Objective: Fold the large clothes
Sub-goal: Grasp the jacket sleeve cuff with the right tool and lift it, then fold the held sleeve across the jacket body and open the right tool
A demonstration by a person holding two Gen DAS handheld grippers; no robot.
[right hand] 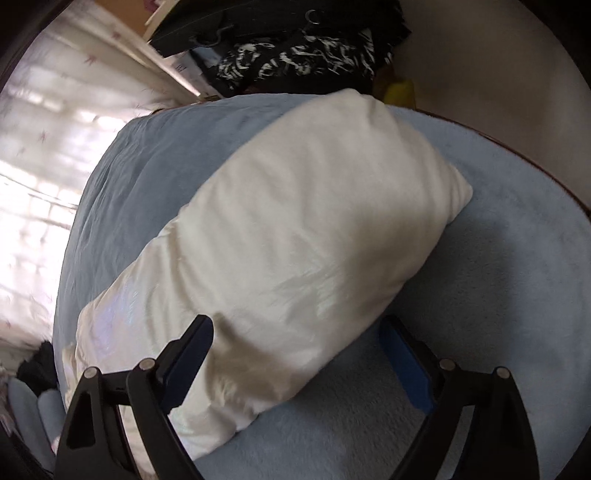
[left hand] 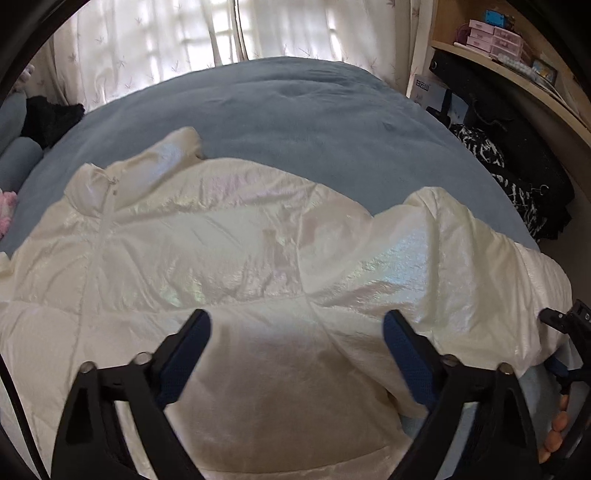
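Note:
A large shiny white puffer jacket (left hand: 229, 251) lies spread front-up on a blue bed (left hand: 295, 122), collar and zip at the left. One sleeve (left hand: 461, 266) lies to the right. My left gripper (left hand: 297, 325) is open just above the jacket's lower body, holding nothing. In the right wrist view the same sleeve (right hand: 306, 236) runs diagonally across the bed (right hand: 498, 295). My right gripper (right hand: 297, 332) is open over the sleeve near the bed edge, holding nothing. Part of the right gripper (left hand: 569, 332) shows at the left wrist view's right edge.
Sheer white curtains (left hand: 221, 33) hang behind the bed. A wooden shelf with pink boxes (left hand: 495, 37) and dark clothes (left hand: 517, 184) stand at the right. Black fabric (left hand: 51, 118) and a pillow (left hand: 18, 162) lie at the left. Dark patterned clothes (right hand: 295, 59) lie beyond the sleeve.

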